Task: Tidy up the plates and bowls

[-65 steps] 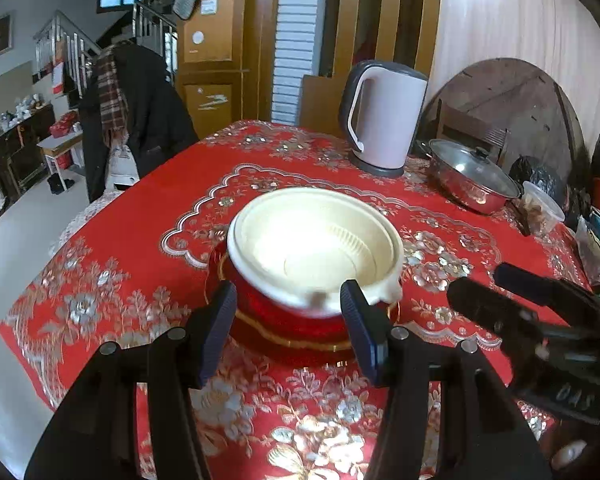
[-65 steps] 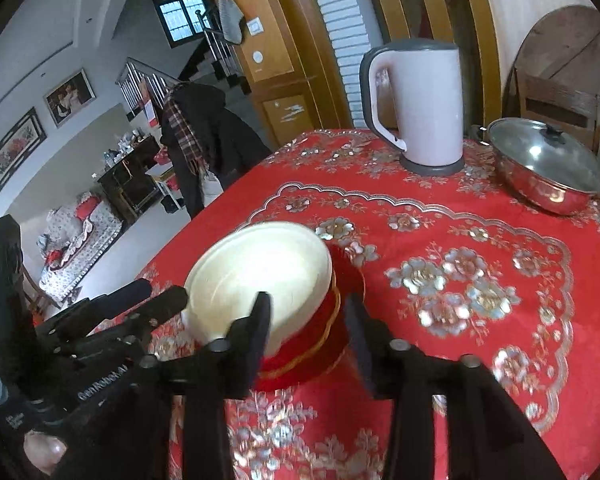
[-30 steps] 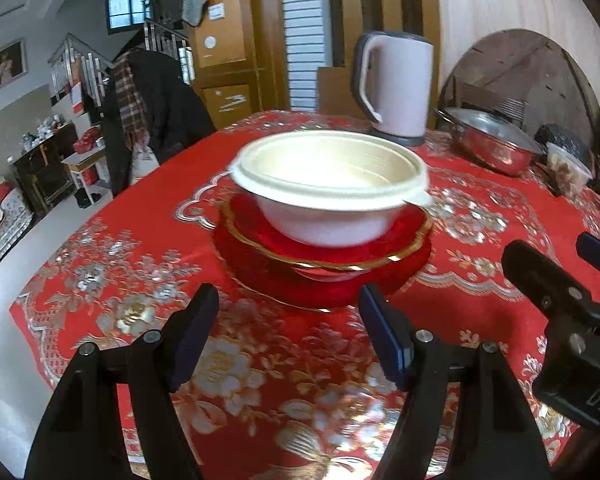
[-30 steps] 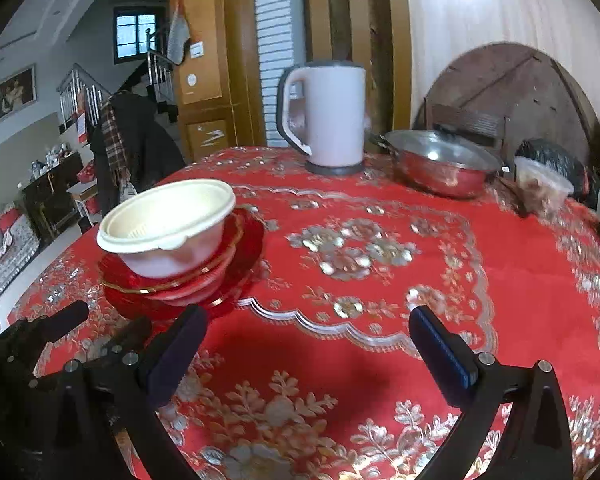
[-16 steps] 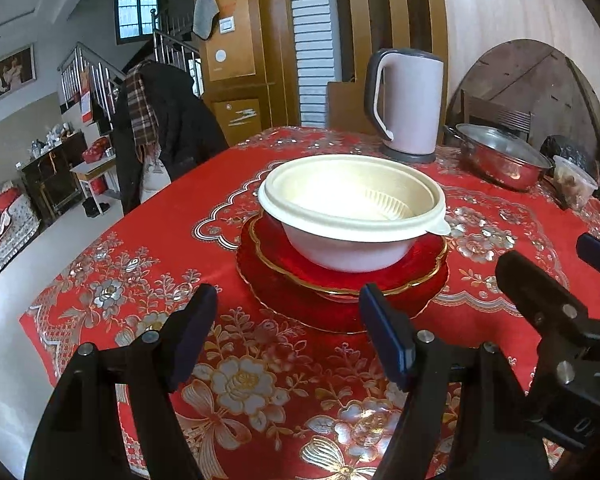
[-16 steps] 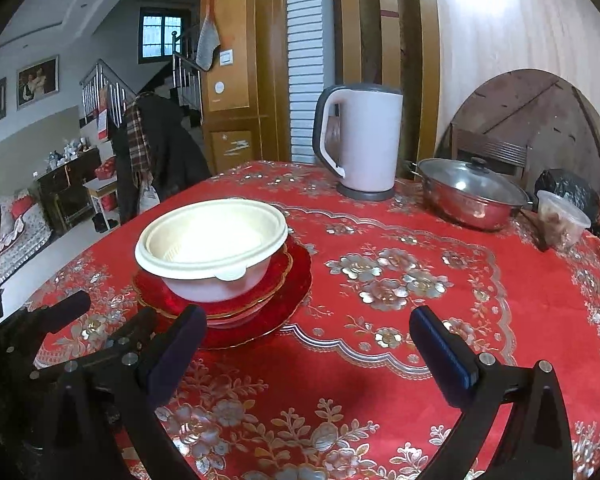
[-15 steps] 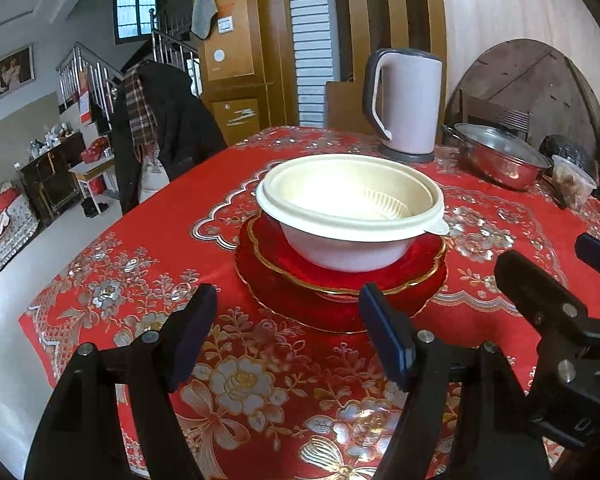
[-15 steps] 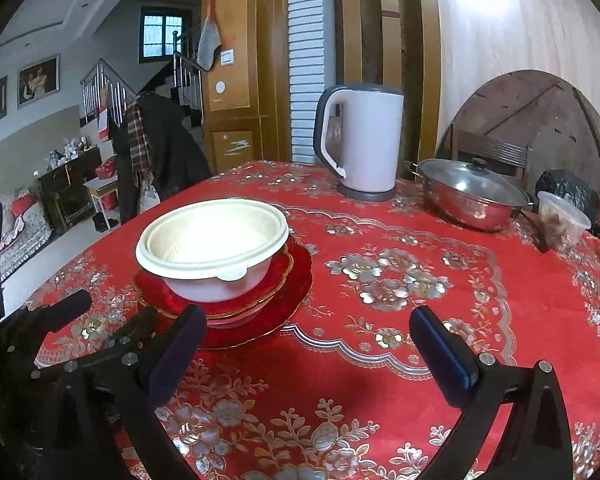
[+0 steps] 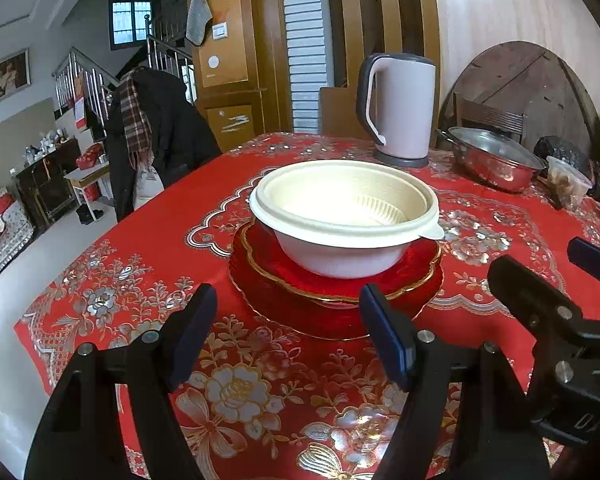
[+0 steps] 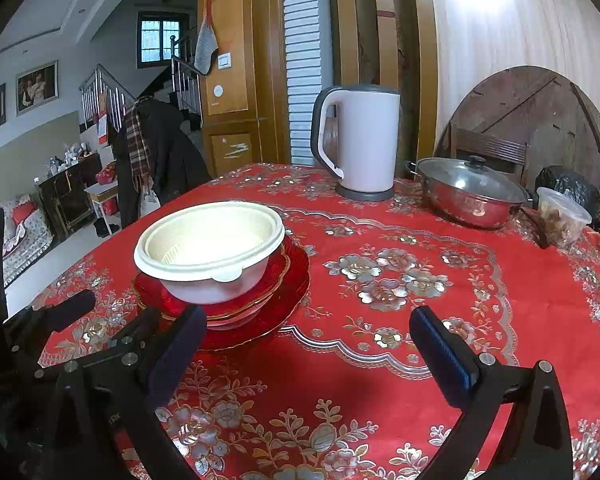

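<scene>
the left gripper (image 9: 288, 332), black with dark blue pads, has its jaws spread apart over the red floral tablecloth (image 9: 112, 280) with nothing between them and nothing in its grasp. the right gripper (image 10: 304, 344) of the same make stands wider still, jaws far apart and empty, above bare cloth. each gripper shows at the edge of the other's view, the two side by side and apart.

just ahead of the left gripper's fingertips, and not touching them, is the stack: a cream, round, thin-walled bowl (image 9: 346, 216) with a small tab on its rim, sitting on a red scalloped plate with a gold edge (image 9: 416, 276), which rests on a larger plain red plate (image 9: 320, 316). a second cream bowl appears nested inside the first. in the right wrist view the same stack lies ahead and to the left of that gripper, beyond its left finger.

farther back on the table stand a pale pink electric kettle with a dark grey handle (image 10: 366, 144), a steel pot with a glass lid (image 10: 466, 196) and a clear plastic tub of food (image 10: 562, 218). beyond the table's left edge a dark coat with a plaid scarf (image 9: 156, 136) hangs.
</scene>
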A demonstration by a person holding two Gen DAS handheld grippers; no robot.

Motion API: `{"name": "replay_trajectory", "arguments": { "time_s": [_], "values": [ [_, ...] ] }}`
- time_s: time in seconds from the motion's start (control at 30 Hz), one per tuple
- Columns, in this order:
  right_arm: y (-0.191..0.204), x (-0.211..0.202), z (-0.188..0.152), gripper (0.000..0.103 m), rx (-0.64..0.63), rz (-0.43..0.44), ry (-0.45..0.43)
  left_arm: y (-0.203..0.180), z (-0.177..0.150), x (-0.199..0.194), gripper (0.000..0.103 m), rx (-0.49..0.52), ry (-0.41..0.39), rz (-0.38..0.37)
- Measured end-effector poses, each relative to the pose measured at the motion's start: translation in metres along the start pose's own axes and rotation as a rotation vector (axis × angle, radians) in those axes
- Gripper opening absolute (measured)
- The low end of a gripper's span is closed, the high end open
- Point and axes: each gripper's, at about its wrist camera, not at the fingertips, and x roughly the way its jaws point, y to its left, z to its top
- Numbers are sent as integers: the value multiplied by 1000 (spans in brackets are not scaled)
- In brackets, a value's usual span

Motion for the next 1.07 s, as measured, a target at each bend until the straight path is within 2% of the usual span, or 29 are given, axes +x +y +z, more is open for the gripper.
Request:
{"name": "replay_trajectory", "arguments": {
  "time_s": [0.83, 1.07],
  "values": [
    [6, 7, -1, 102, -1, 20, 14, 5, 1, 10, 73, -9, 29, -37],
    [7, 7, 0, 102, 7, 27, 7, 7, 0, 8, 74, -24, 0, -39]
  ]
}}
